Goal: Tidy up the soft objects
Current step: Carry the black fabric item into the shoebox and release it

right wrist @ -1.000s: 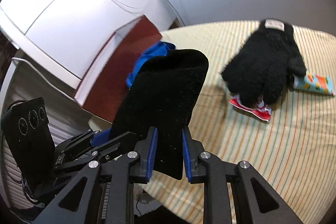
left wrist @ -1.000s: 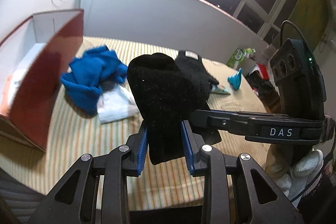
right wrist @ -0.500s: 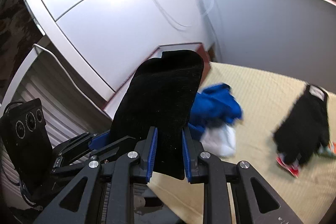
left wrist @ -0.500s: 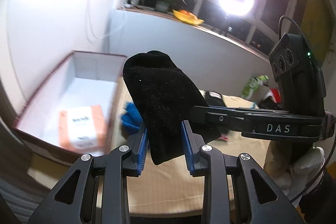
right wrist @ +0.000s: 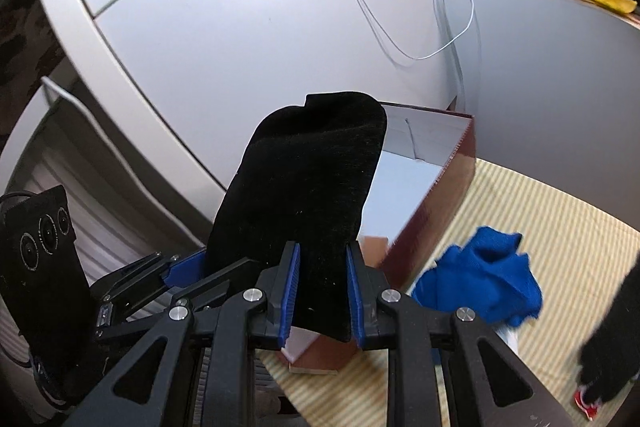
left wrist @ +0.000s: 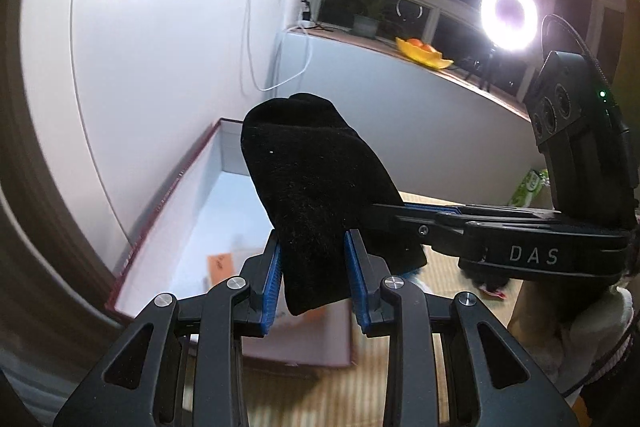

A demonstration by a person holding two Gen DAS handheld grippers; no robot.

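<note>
A black sock [left wrist: 316, 195] is held in the air by both grippers. My left gripper [left wrist: 314, 283] is shut on one part of it, and my right gripper [right wrist: 320, 283] is shut on the same black sock [right wrist: 304, 187]; each gripper shows in the other's view. The sock hangs above the open maroon cardboard box [left wrist: 168, 211] with a white inside, also seen in the right wrist view [right wrist: 448, 195]. A blue cloth [right wrist: 488, 275] and a black glove [right wrist: 616, 347] lie on the striped table [right wrist: 568, 235].
An orange label [left wrist: 220, 265] lies inside the box. White walls with a hanging cable [right wrist: 400, 7] stand close behind the box. A ring light [left wrist: 508, 15] and a yellow dish [left wrist: 424, 53] sit on the window ledge. A red wrapper [right wrist: 586, 403] lies under the glove.
Both grippers have carried the black sock left, from above the table middle to above the open box. The glove and blue cloth have slid to the right of view.
</note>
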